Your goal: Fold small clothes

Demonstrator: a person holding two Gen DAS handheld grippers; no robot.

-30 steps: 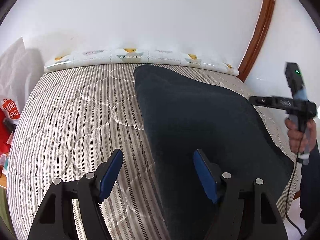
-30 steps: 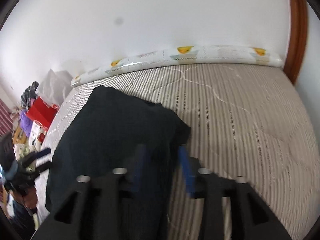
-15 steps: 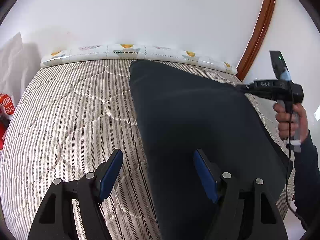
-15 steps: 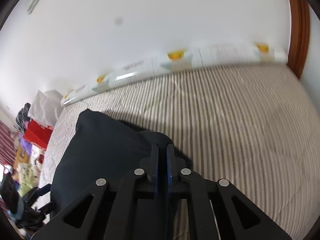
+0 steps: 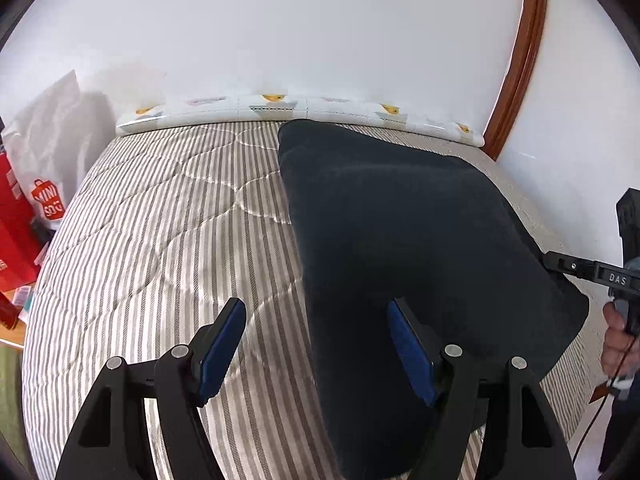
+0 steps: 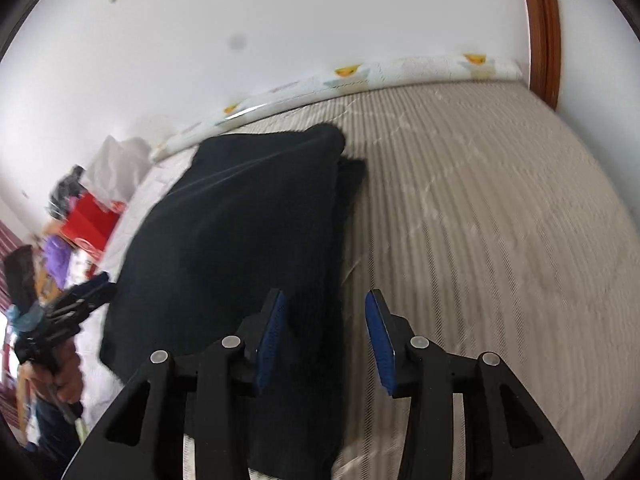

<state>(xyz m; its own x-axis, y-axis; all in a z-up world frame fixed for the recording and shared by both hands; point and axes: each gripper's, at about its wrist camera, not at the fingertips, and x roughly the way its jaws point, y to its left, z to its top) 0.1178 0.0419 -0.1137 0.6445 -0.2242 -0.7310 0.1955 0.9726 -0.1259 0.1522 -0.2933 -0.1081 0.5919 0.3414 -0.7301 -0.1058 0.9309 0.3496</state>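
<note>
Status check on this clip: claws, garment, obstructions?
Left claw open, empty. Right claw open, empty. Dark garment lying folded on striped bed. Nothing obstructing.

Two pieces of text can be read, both in my left wrist view. A white shopping bag (image 5: 56, 152), standing past the left edge of the bed, carries a red bag-shaped logo (image 5: 49, 204) with white letters reading "MINI" over "SO". On the right edge of that view, the black bar of my right gripper (image 5: 592, 274) bears small pale letters reading "DAS". A red box (image 5: 12, 236) beside the bag shows white marks too cut off to read. My right wrist view is blurred, with no legible text.
</note>
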